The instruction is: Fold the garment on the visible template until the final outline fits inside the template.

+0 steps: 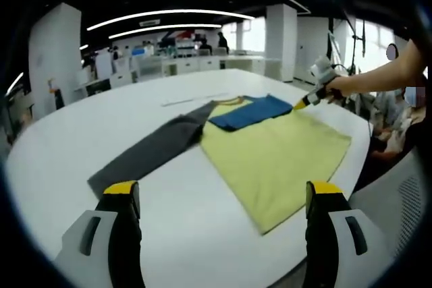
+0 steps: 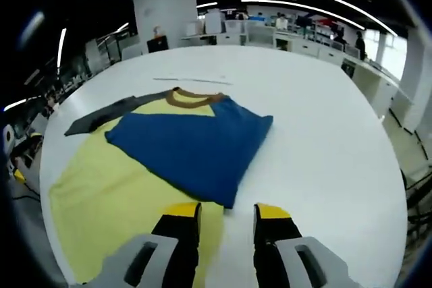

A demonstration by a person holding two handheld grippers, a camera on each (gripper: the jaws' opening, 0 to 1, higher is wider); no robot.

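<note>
One grey sleeve (image 1: 154, 150) outstretched, blue sleeve (image 2: 192, 145) folded across.

The left gripper view looks from well back across the table (image 1: 202, 234) toward the T-shirt (image 1: 277, 153), while the right gripper view sits close over that T-shirt's (image 2: 182, 139) blue sleeve, both sharing it.
</note>
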